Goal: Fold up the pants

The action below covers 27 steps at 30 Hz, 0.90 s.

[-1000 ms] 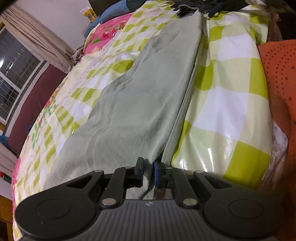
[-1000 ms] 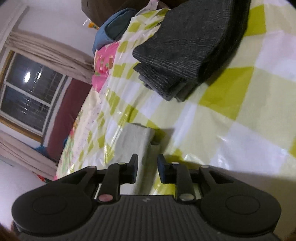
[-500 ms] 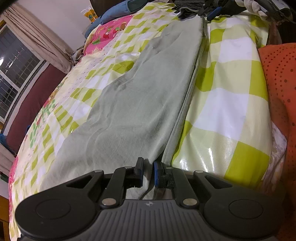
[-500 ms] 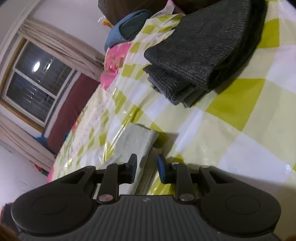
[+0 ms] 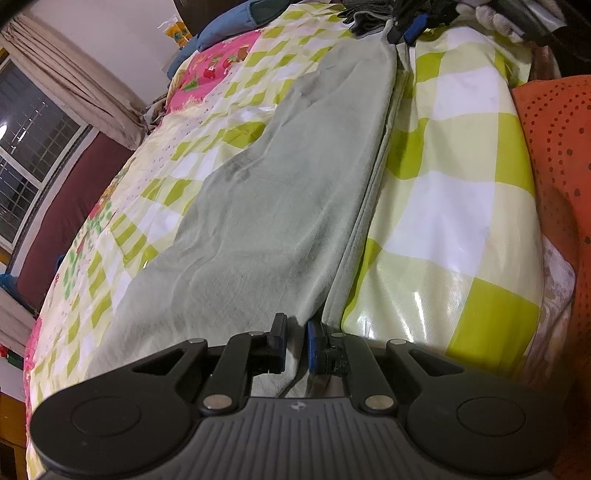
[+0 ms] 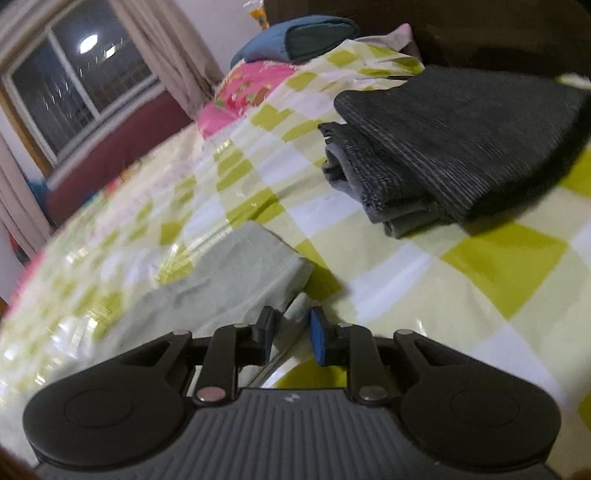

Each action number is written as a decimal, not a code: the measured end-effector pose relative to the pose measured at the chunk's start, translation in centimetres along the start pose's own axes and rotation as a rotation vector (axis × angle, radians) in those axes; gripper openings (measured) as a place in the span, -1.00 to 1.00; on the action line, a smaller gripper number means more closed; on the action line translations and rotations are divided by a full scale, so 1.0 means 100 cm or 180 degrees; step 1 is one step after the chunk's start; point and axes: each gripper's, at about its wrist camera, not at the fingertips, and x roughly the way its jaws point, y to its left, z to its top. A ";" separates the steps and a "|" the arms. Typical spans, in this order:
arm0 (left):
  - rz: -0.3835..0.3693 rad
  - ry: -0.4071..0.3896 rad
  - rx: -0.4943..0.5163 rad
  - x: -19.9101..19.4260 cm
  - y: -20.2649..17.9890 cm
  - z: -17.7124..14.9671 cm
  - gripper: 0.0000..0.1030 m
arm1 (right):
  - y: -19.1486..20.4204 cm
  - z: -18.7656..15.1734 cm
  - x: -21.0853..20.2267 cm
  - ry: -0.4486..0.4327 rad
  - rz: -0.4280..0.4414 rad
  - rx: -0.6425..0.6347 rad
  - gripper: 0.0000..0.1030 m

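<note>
Pale green pants lie lengthwise on a checked bed cover, legs stacked one on the other. My left gripper is shut on the near end of the pants, cloth pinched between the pads. In the right wrist view the far end of the pants lies just ahead of my right gripper, whose jaws stand narrowly apart around a strip of the fabric edge. The right gripper also shows at the far end in the left wrist view.
A folded dark grey garment stack lies ahead right of the right gripper. A blue pillow and pink patterned cloth are at the bed head. An orange dotted cushion borders the bed's right side. A window is at left.
The right gripper's view has swung and lifted, with motion blur; its jaws have opened slightly. The left gripper stays shut on the pants and its view has shifted a little.
</note>
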 end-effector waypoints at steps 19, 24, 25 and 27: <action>-0.0121 -0.0064 -0.0002 -0.005 0.000 0.003 -0.50 | -0.045 0.011 -0.006 0.0063 0.0155 0.0919 -0.92; -0.0144 -0.0060 -0.0274 -0.018 0.017 -0.008 -0.21 | -0.019 0.022 -0.042 -0.0180 -0.0396 0.0424 -0.78; -0.0125 -0.0071 -0.0371 -0.023 0.023 -0.013 -0.15 | -0.010 0.024 -0.053 -0.0276 -0.0485 0.0244 -0.78; -0.0063 -0.0093 -0.0577 -0.035 0.034 -0.026 -0.13 | 0.019 0.023 -0.069 -0.0353 -0.0419 -0.0210 -0.78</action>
